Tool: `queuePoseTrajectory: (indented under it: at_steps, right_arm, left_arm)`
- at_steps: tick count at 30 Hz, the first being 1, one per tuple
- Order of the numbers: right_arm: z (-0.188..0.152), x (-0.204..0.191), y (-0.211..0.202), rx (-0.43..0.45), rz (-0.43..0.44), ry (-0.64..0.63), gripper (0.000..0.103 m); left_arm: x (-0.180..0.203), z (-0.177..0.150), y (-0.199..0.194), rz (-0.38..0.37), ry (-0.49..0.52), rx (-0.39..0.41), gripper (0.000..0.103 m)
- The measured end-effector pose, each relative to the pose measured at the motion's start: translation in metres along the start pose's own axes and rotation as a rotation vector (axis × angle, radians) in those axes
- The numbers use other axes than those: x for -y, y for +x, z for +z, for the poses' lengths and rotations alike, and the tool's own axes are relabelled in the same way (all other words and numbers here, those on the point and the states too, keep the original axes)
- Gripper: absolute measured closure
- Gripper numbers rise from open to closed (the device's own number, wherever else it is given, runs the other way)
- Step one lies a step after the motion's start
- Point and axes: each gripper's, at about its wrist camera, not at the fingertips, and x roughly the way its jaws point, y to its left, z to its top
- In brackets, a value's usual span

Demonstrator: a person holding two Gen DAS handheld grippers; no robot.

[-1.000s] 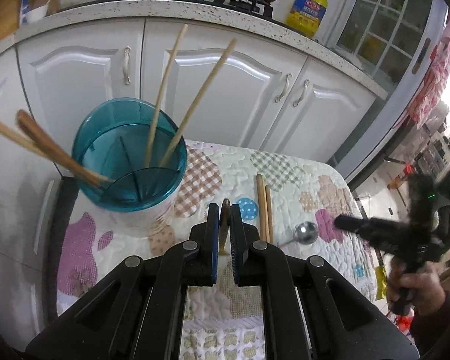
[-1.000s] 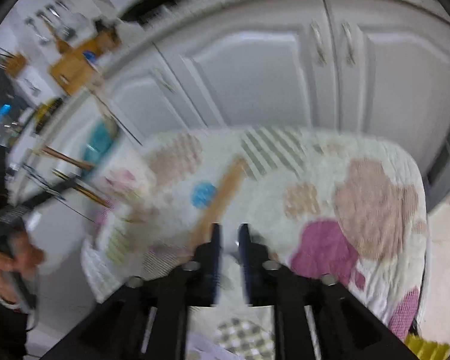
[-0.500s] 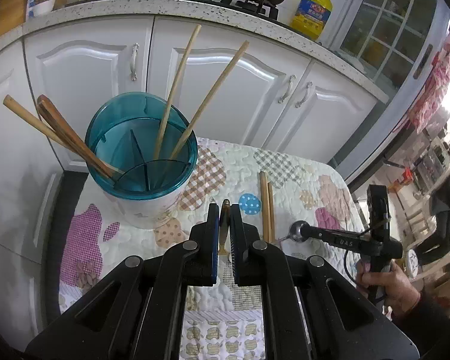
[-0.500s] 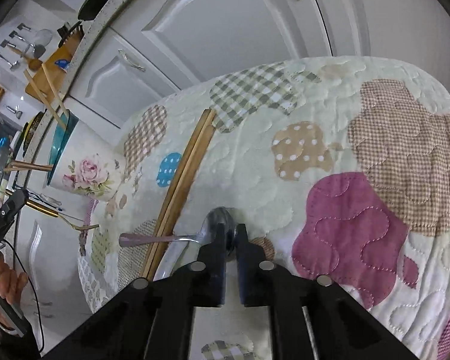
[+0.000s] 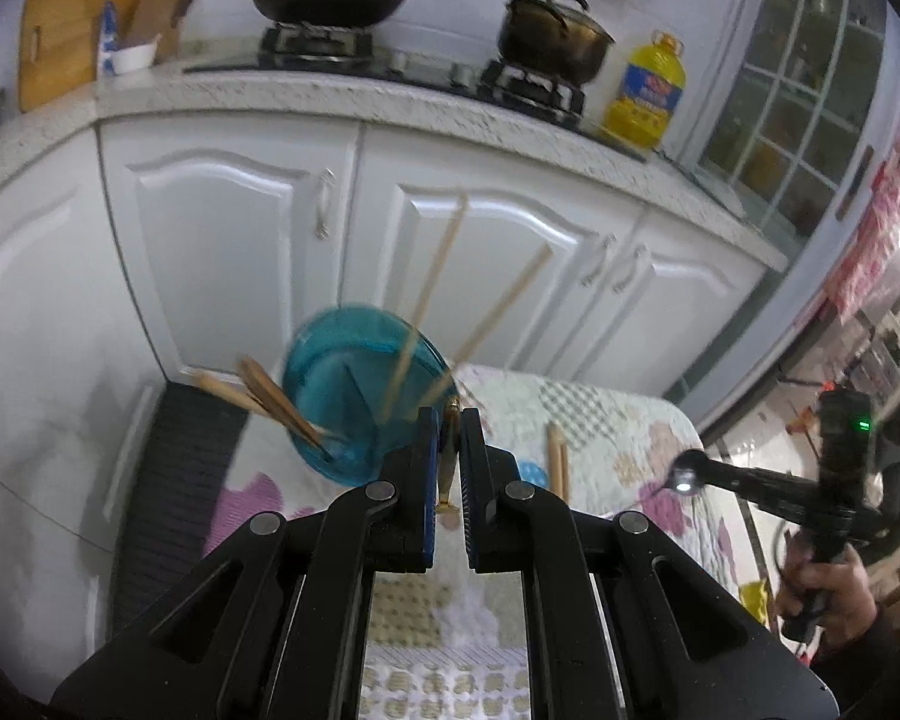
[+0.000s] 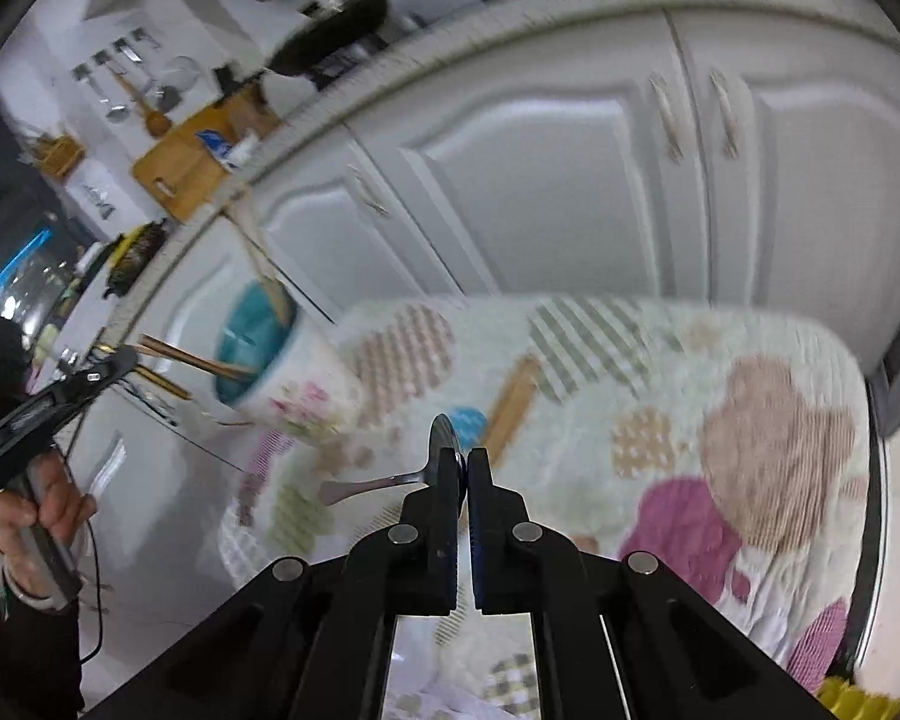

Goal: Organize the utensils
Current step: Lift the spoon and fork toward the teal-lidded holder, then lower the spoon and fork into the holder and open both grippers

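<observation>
Blur softens both views, so the gold utensil (image 5: 448, 456) pinched between the closed jaws of the left gripper (image 5: 448, 420) shows only a narrow edge; its type cannot be told. Left of it stands the teal-rimmed holder (image 5: 354, 396) on the patchwork cloth (image 5: 618, 438), with brown chopsticks (image 5: 270, 399) leaning left and pale chopsticks (image 5: 432, 294) rising upright. Two more chopsticks (image 5: 558, 456) lie flat on the cloth. Farther right, the right gripper (image 6: 462, 462), closed, clamps a steel spoon (image 6: 390, 480) by its bowl above the cloth, handle pointing left, its bowl half hidden by the pads.
</observation>
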Motion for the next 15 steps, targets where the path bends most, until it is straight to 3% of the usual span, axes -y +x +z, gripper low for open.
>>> queuePoseTrajectory:
  at_steps: [9,15]
  right_arm:
    - [0.05,-0.059,-0.015,0.07,0.026,-0.104,0.101]
    - [0.074,-0.093,0.001,0.089,-0.023,-0.165,0.101]
  left_arm:
    - [-0.019,0.033,-0.012,0.065,-0.023,0.056,0.098]
    - [-0.025,0.039,0.005,0.118,-0.019,0.046,0.098]
